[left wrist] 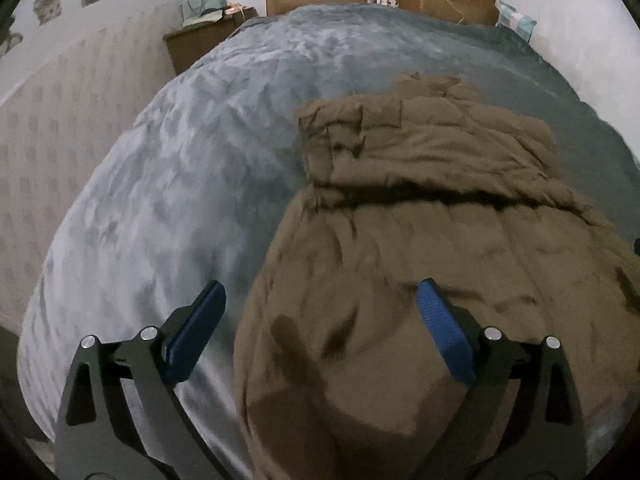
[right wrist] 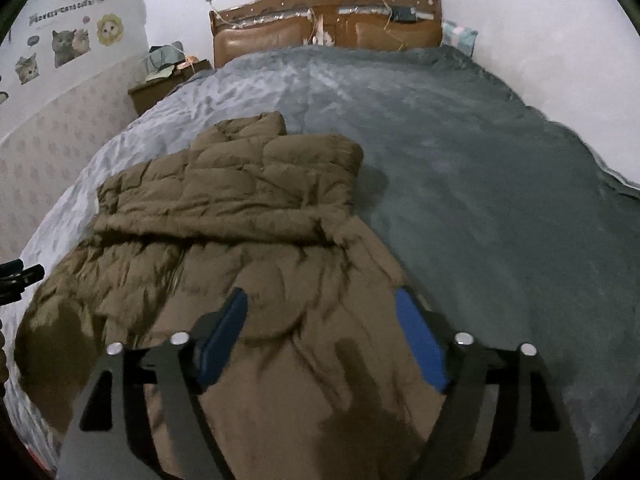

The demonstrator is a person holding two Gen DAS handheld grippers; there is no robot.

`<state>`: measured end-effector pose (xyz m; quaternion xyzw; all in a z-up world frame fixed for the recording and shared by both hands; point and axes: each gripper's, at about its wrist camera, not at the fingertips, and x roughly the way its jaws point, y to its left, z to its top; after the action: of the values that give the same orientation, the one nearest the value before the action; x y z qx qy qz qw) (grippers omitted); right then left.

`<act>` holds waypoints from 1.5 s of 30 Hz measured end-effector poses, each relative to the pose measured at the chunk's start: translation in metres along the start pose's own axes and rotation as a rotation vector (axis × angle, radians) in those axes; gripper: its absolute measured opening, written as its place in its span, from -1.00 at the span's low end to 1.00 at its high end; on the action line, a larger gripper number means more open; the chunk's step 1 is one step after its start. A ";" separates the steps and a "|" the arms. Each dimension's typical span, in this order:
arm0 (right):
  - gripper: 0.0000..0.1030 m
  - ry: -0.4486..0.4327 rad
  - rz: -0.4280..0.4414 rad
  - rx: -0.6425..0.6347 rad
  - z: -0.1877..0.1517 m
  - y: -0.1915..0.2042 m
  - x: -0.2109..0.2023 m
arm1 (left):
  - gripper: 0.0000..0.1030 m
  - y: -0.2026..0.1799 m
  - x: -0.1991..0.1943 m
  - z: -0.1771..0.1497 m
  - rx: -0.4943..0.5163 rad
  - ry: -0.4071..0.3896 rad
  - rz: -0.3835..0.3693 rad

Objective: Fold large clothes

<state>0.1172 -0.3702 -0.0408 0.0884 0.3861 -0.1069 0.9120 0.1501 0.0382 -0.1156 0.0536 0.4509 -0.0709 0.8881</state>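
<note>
A large brown padded coat [left wrist: 420, 240] lies on the bed, its far part folded back over itself into a thick layer [left wrist: 424, 148]. My left gripper [left wrist: 320, 292] hovers open above the coat's near left edge, with nothing between its blue pads [left wrist: 440, 328]. In the right wrist view the same coat [right wrist: 248, 248] spreads from the left to the centre, its folded layer [right wrist: 240, 192] further back. My right gripper [right wrist: 320, 300] stands open over the coat's near right part, holding nothing. The tip of the left gripper [right wrist: 22, 274] shows at that view's left edge.
A grey plush blanket [right wrist: 480, 160] covers the bed. A brown wooden headboard [right wrist: 328, 24] stands at the far end, and a dark nightstand [right wrist: 160, 88] with clutter at the far left. The left wall [right wrist: 68, 44] bears cat stickers.
</note>
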 end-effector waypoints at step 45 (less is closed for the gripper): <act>0.78 -0.027 -0.112 0.144 -0.132 -0.068 -0.054 | 0.64 0.014 0.014 -0.109 -0.068 0.053 0.016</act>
<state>-0.0278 -0.3962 -0.0976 0.1304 0.3693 -0.1864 0.9010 0.0743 0.0683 -0.1899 0.0288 0.4758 -0.0468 0.8778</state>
